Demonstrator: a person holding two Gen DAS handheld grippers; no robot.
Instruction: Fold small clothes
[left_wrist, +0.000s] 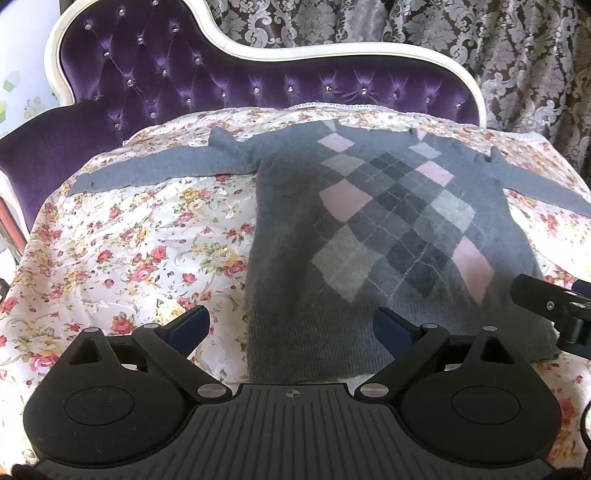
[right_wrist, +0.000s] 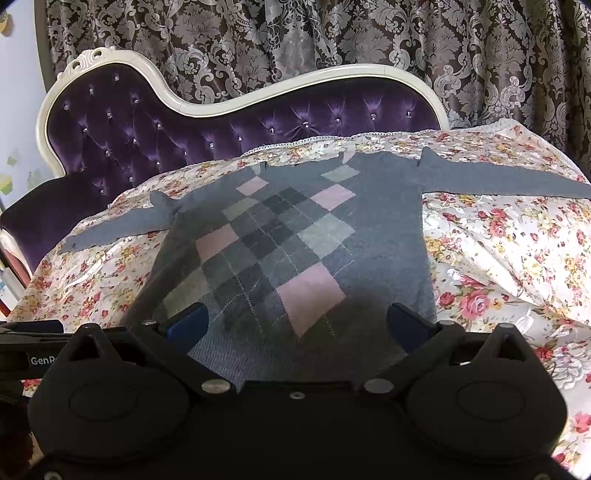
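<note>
A small grey sweater (left_wrist: 295, 229) (right_wrist: 384, 236) with a pink and grey argyle front lies flat on the floral cover, both sleeves spread out sideways. Its ribbed hem (left_wrist: 306, 343) is the part nearest me. My left gripper (left_wrist: 291, 326) is open, hovering over the hem's left half, with nothing between its blue-padded fingers. My right gripper (right_wrist: 297, 325) is open too, above the hem's right half. The right gripper's black body (left_wrist: 554, 306) shows at the right edge of the left wrist view.
A floral quilted cover (left_wrist: 140, 240) (right_wrist: 509, 258) drapes a purple tufted sofa (left_wrist: 166, 81) with a white carved frame (right_wrist: 184, 107). Patterned curtains (right_wrist: 332, 37) hang behind. The cover drops off at left and right edges.
</note>
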